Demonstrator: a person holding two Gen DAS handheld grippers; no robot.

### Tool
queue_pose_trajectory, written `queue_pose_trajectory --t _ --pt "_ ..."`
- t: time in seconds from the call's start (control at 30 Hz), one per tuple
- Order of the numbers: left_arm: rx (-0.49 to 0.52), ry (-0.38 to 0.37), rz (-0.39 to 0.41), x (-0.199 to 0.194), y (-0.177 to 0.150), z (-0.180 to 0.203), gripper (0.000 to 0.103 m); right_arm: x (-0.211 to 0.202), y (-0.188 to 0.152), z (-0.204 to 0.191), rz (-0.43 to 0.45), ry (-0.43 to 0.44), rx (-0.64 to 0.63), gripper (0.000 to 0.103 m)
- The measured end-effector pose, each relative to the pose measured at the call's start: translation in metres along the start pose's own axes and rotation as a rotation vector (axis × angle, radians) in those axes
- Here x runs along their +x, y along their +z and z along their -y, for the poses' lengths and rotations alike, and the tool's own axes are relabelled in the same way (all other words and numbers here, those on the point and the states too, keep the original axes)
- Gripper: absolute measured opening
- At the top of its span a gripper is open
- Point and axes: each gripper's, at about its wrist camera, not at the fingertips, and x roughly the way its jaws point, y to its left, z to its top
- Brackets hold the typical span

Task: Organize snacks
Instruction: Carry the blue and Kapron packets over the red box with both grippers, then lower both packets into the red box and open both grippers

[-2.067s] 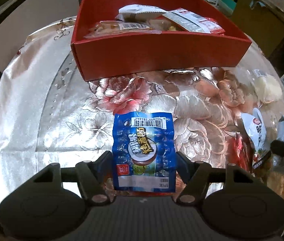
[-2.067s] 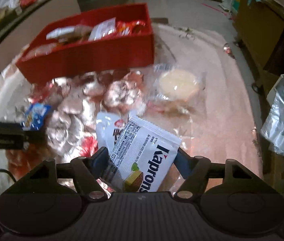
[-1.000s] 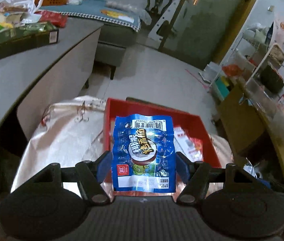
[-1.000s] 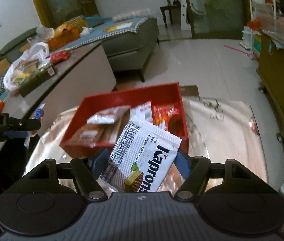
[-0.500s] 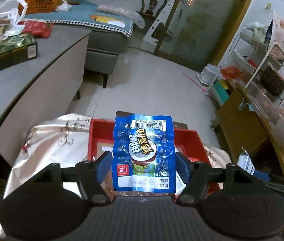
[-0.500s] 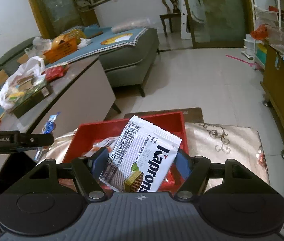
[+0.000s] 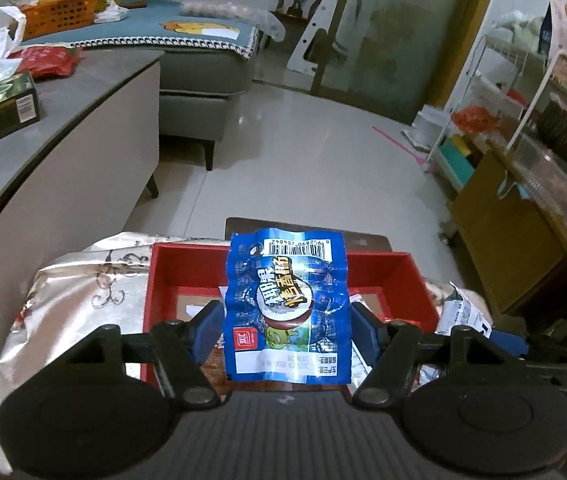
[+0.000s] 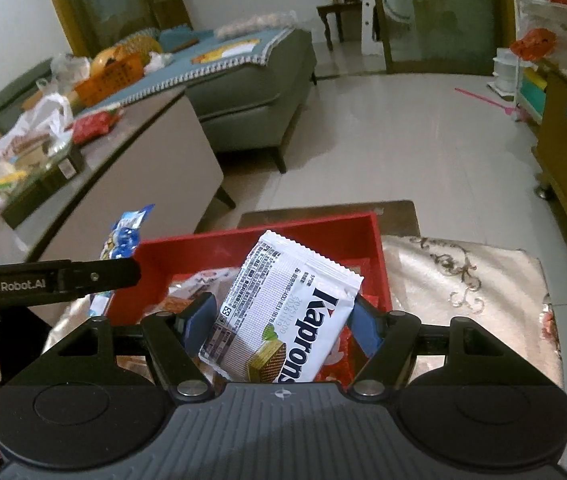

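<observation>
My left gripper (image 7: 286, 330) is shut on a blue sausage packet (image 7: 287, 304), held upright above the near part of the red box (image 7: 187, 256). My right gripper (image 8: 283, 330) is shut on a white Kaprons wafer packet (image 8: 283, 312), tilted, also held over the red box (image 8: 367, 232). In the right wrist view the left gripper's side bar (image 8: 51, 278) crosses at left with the blue packet (image 8: 123, 236) sticking up behind it. Several wrapped snacks lie inside the box, mostly hidden by the held packets.
The box stands on a small table under a shiny floral cloth (image 7: 83, 280). A grey counter (image 7: 43, 120) with bags and a green carton stands to the left, a sofa (image 7: 203, 68) behind, a wooden cabinet (image 7: 503, 232) at right. Loose packets (image 7: 459, 312) lie right of the box.
Both grippers have moved forward over the table with their packets still gripped. The red box now sits lower and nearer in both views, and more of the room shows.
</observation>
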Motion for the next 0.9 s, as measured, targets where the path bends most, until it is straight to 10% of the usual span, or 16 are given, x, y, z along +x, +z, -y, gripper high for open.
queue_pose_trajectory --t 0.9 --pt "0.042 0.044 -0.05 0.028 -0.006 0.014 0.066 0.015 0.008 0.025 -0.067 -0.019 0.018 0.087"
